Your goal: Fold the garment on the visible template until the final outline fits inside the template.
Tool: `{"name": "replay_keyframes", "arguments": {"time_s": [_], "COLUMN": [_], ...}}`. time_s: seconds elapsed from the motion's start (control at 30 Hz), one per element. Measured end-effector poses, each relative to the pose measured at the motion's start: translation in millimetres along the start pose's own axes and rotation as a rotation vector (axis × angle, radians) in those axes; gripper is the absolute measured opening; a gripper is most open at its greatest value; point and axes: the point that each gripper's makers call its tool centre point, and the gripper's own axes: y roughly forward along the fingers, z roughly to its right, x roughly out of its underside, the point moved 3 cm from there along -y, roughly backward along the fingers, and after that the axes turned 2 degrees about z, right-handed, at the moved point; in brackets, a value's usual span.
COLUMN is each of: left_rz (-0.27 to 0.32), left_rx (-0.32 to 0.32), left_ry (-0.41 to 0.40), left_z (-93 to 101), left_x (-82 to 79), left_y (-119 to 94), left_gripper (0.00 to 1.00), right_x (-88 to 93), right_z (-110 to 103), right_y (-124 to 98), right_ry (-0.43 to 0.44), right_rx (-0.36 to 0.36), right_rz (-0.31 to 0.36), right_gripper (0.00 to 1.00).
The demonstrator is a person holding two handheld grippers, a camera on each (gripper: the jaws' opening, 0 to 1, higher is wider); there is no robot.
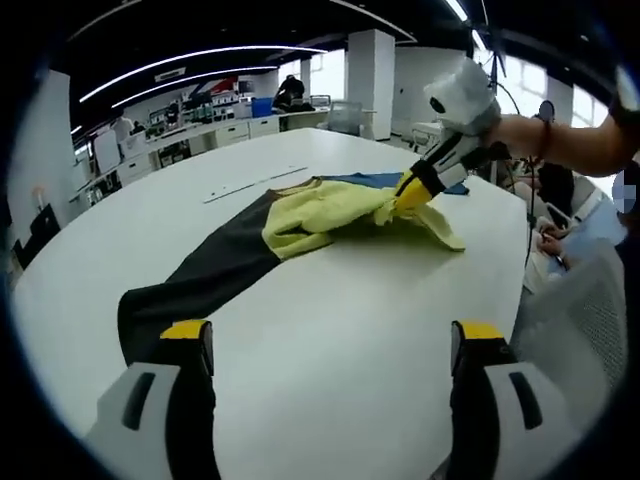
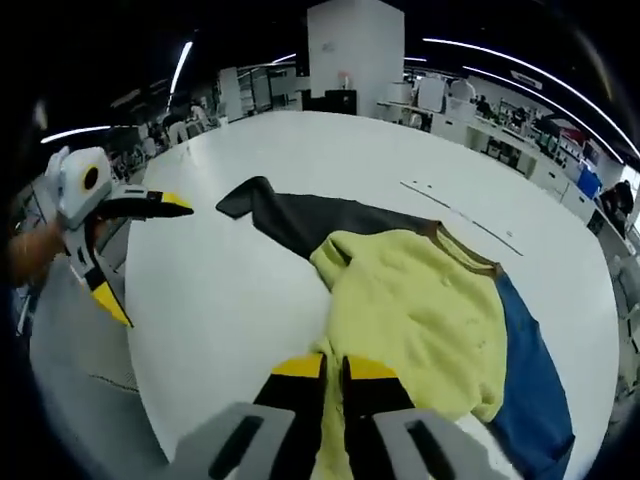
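Garment: pale yellow knit cardigan (image 2: pixel 420 310) with brown neck trim, rumpled, lying on the white oval counter (image 1: pixel 330 370); in the left gripper view (image 1: pixel 330 215) a bunched heap toward the far right part of the counter.
Template: flat two-tone sheet under the garment, its black part (image 1: pixel 200 275) reaching toward the left claw's near edge, its blue part (image 2: pixel 530 370) showing past the cardigan's far side in the right gripper view.
Left claw: (image 1: pixel 330 345) jaws spread wide, yellow-tipped, nothing between them; hovering at the counter's near edge, the left jaw's tip just over the end of the black template strip, well apart from the cardigan.
Left claw, from the right gripper view: (image 2: pixel 150 250) off the counter's left edge, held by a hand, jaws splayed far apart.
Right claw: (image 2: pixel 335 368) jaws nearly together with a narrow slit between, a fold of the yellow knit caught there at the cardigan's near hem.
Right claw, from the left gripper view: (image 1: pixel 410 192) yellow tips pinched on the cardigan's right side, cloth lifted slightly at that spot; a bare forearm (image 1: pixel 560 140) behind it.
Garment relative to template: cardigan overlapping the join of black and blue, part of it spilling onto bare counter beside the template.
Counter extras: thin pale strip (image 2: pixel 460 215) lying beyond the template.
Background: open office with desks, white pillar (image 2: pixel 355 50), ceiling light lines.
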Motion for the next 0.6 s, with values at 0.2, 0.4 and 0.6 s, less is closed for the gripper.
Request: {"name": "replay_keyframes", "arguments": {"time_s": [0.2,0.4,0.6], "left_rz": [0.027,0.032,0.046], "left_rx": [0.012,0.011,0.011], "left_ry": [-0.015,-0.035,-0.047], "left_z": [4.9,3.8,1.3], "left_x": [-8.1,-9.8,-14.5], "left_y": [6,15,21], "left_gripper": [0.93,0.88,0.82], "right_x": [-9.7,-21.7,-33.6], "right_z": [17,31,45], "right_y": [-15,-19,-19], "right_ry": [0.031,0.038,0.027], "right_rx": [0.019,0.015,0.008], "right_rz": [0.022,0.039,0.04], "right_gripper": [0.02,0.02,0.02]}}
